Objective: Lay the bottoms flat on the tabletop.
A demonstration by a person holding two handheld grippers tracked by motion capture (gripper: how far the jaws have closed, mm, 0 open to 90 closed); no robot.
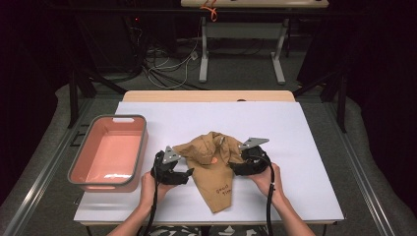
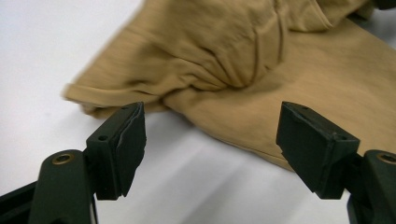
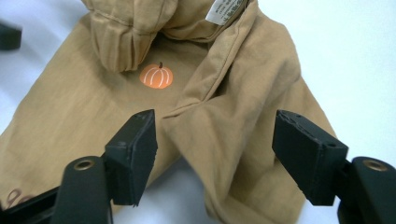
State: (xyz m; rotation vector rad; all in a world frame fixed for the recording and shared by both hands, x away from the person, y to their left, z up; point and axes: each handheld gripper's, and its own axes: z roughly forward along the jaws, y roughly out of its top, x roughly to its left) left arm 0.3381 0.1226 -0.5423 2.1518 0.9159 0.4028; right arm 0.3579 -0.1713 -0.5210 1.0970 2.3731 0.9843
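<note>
On white table [image 1: 305, 147], tan shirt [image 1: 211, 167] (crumpled) long axis toward person, L hand-held gripper [image 1: 173, 173] & R hand-held gripper [image 1: 244, 164] jaws apart.

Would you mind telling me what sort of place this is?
Probably a recording lab, not a home: a white-topped work table in a dark room, loose cables on the floor, and a second height-adjustable bench behind.

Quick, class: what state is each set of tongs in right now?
Left tongs: open, holding nothing, beside the tan shirt.
Right tongs: open, holding nothing, over the shirt.
</note>
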